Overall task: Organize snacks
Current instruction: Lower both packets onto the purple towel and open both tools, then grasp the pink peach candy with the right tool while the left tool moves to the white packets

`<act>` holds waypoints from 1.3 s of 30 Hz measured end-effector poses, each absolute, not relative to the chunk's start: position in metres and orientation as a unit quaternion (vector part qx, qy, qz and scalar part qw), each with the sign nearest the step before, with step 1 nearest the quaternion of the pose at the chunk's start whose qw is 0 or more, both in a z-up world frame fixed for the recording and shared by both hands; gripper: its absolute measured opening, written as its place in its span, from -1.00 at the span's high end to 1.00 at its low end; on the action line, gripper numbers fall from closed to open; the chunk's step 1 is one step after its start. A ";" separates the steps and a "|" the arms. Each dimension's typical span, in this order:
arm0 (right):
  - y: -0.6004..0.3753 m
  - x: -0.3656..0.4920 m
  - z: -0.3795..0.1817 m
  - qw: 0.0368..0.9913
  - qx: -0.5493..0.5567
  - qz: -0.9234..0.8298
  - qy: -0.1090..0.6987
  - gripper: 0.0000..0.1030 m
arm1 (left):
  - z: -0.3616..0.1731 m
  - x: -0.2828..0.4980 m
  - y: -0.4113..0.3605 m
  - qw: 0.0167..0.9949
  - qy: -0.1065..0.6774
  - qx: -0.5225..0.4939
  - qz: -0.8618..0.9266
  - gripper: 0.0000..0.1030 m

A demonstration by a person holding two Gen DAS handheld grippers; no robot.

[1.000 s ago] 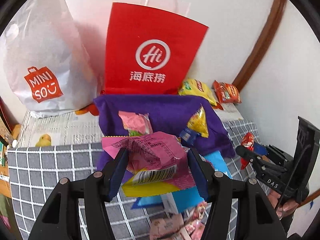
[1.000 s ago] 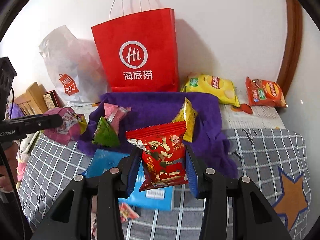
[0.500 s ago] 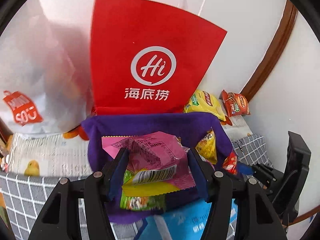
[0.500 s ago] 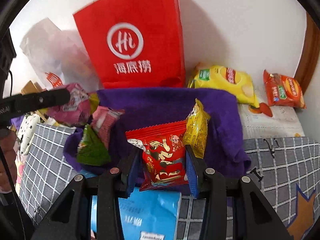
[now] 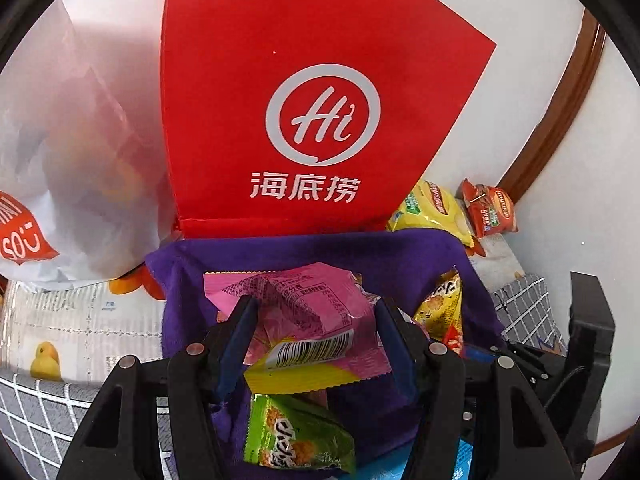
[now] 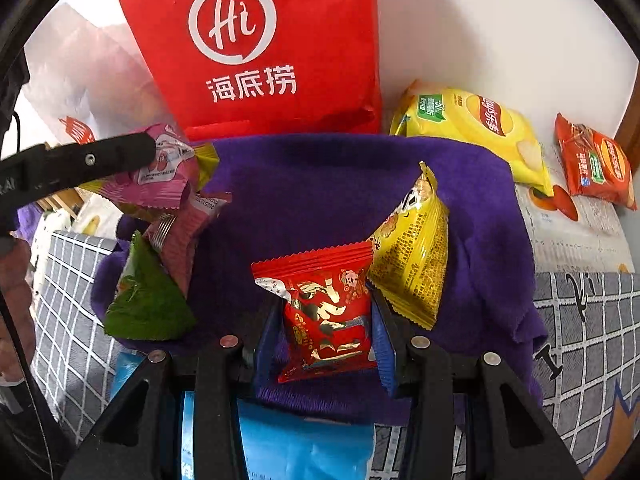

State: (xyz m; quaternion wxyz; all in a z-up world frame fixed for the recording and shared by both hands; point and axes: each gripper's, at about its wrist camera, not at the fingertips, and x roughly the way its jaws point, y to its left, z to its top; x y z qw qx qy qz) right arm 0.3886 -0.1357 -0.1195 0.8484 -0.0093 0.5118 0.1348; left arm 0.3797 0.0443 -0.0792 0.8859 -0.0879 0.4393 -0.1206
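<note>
Hovering over purple cloth bin [image 6: 320,184]: pink snack packet [image 5: 304,312] clamped in left tool [image 5: 312,336], red snack packet [image 6: 328,312] clamped in right tool [image 6: 326,332]. Green packet [image 5: 296,436], yellow packet [image 6: 412,256] already inside.

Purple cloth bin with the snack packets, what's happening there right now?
A person is sorting snacks with two grippers. The left hand-held gripper holds a pink snack packet over the purple fabric bin, and the right hand-held gripper holds a red snack packet over it too. A green packet and a yellow packet already lie inside.
</note>
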 end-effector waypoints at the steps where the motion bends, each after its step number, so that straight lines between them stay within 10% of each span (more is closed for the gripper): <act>1: -0.135 0.390 -0.120 0.848 -0.011 0.134 0.513 0.17 | -0.080 0.380 0.044 0.885 0.440 -0.090 -0.122 -0.17; 16: -0.150 0.378 -0.094 0.862 0.011 0.113 0.493 -0.46 | -0.095 0.385 0.031 0.865 0.469 -0.095 -0.148 -0.28; 39: -0.167 0.280 -0.050 0.881 0.029 0.126 0.456 -0.47 | -0.044 0.293 0.049 0.885 0.440 -0.093 -0.116 -0.54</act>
